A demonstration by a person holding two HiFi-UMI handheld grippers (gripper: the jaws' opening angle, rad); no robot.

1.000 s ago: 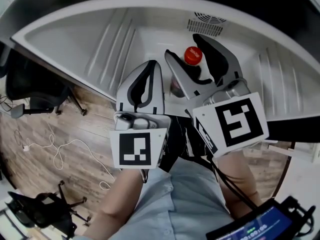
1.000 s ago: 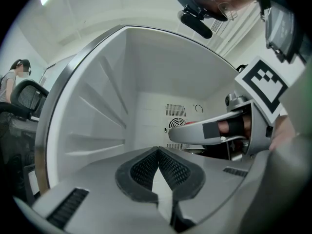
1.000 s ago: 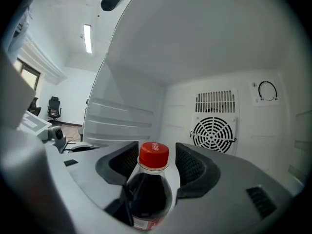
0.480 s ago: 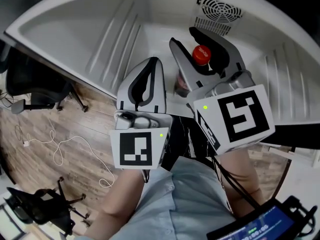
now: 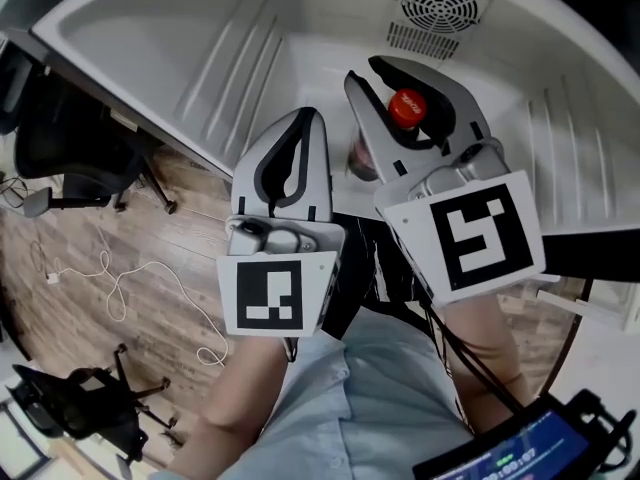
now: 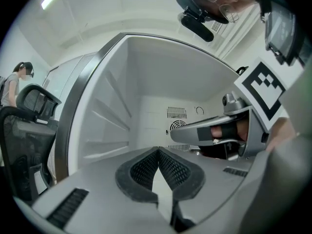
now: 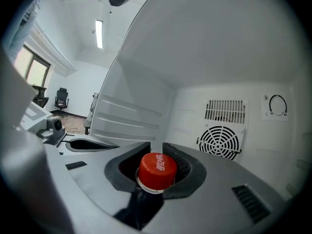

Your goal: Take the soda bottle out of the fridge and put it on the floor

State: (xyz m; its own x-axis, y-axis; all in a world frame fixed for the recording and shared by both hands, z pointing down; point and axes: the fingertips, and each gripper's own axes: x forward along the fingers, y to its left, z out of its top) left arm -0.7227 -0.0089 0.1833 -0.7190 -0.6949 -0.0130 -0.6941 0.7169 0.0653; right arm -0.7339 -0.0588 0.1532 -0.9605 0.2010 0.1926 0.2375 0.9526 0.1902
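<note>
The soda bottle's red cap [image 5: 405, 106] [image 7: 157, 169] stands inside the white fridge [image 5: 200, 58], its dark body below mostly hidden by the jaws. My right gripper [image 5: 365, 70] [image 7: 156, 144] reaches into the fridge and its jaws are closing around the bottle's neck; the cap sits in the hollow between the pads, with a dark gap still showing on its left side. My left gripper [image 5: 305, 118] [image 6: 158, 152] hovers beside it at the fridge's front edge, shut and empty.
A round fan vent [image 5: 440, 3] [image 7: 222, 143] is on the fridge's back wall, with ribbed shelf rails [image 5: 225, 78] on the side wall. On the wooden floor to the left are an office chair [image 5: 70, 158] and a white cable [image 5: 110, 288]. A screen [image 5: 530, 448] is at the bottom right.
The right gripper has pushed deeper into the fridge and its jaws have narrowed around the red cap. The left gripper has stayed in place.
</note>
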